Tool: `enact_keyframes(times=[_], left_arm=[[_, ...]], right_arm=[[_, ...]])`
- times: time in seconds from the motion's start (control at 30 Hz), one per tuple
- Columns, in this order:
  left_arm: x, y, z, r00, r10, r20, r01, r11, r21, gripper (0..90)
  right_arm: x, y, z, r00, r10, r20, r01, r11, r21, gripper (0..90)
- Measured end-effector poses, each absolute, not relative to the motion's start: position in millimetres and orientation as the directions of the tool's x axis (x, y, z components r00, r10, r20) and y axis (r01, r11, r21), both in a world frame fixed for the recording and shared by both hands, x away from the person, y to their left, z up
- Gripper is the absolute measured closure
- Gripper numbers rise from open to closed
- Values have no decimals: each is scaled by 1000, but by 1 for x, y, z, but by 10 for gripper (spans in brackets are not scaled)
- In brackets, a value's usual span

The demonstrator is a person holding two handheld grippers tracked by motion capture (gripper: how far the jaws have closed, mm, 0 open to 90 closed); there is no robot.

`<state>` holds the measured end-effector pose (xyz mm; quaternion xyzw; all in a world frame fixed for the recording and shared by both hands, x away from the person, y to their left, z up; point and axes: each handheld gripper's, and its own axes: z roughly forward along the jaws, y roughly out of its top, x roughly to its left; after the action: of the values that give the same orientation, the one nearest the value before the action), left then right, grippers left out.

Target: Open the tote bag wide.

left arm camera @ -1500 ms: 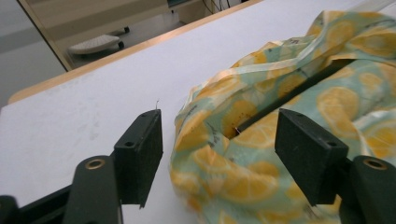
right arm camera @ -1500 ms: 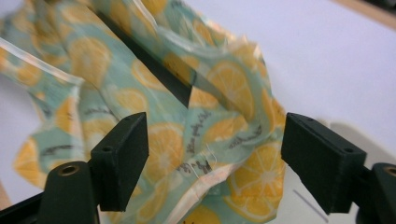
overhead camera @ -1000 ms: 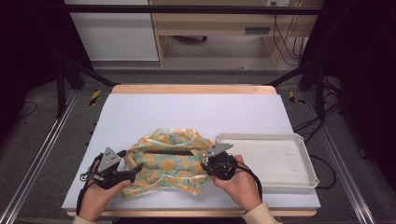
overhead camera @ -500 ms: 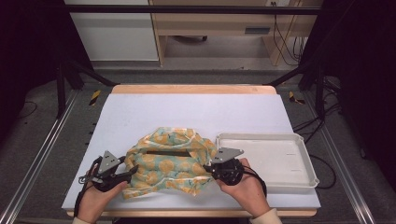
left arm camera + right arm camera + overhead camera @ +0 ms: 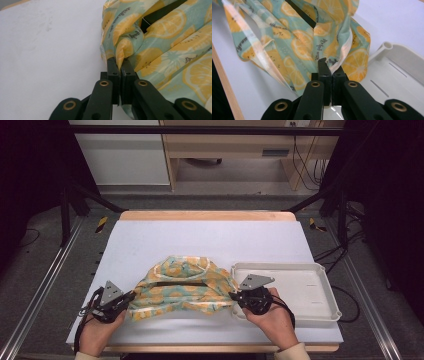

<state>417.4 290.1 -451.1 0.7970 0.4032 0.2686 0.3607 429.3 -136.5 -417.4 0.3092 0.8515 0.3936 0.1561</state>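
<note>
Two grippers clamped on one lemon-print bag (image 5: 182, 287), lying near the front edge of the white table (image 5: 200, 240). Left gripper (image 5: 131, 296), jaws just closed, pinching the bag's left end. Right gripper (image 5: 234, 297) pinching its right end, over the left rim of the white tray (image 5: 320, 292) at the front right corner. Nothing visible inside the tray.

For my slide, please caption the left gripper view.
Left gripper shut on a fold of the lemon-print bag over the white table.
</note>
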Motion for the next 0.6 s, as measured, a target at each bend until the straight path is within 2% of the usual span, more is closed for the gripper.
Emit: enact_keyframes(times=[0.23, 0.3, 0.33, 0.37, 0.4, 0.43, 0.47, 0.53, 0.6], left_arm=[[416, 292, -448, 525, 839, 141, 432, -405, 806, 884], [414, 292, -448, 539, 830, 144, 418, -412, 810, 883], [413, 292, -448, 542, 828, 142, 411, -409, 815, 883], [412, 292, -447, 544, 827, 140, 401, -403, 822, 882], [410, 294, -445, 545, 826, 141, 379, -393, 838, 881], [410, 294, -445, 545, 826, 141, 379, -393, 838, 881], [409, 295, -443, 547, 825, 143, 363, -387, 847, 881], [408, 296, -442, 547, 824, 145, 348, -382, 856, 881], [408, 296, -441, 547, 823, 150, 342, -384, 858, 880]], right_arm=[[423, -139, -420, -762, 647, 8, 426, 493, 759, 897], [422, -136, -424, -775, 632, 6, 436, 528, 729, 825], [422, -136, -424, -775, 632, 6, 436, 528, 729, 825], [423, -135, -424, -778, 628, 6, 433, 530, 729, 759], [423, -133, -423, -777, 630, 1, 426, 524, 738, 594], [423, -133, -423, -777, 630, 1, 426, 524, 738, 594], [425, -131, -419, -772, 636, -6, 421, 518, 745, 463], [427, -129, -415, -769, 639, -6, 417, 509, 753, 389], [431, -129, -411, -762, 648, -14, 411, 500, 762, 354]])
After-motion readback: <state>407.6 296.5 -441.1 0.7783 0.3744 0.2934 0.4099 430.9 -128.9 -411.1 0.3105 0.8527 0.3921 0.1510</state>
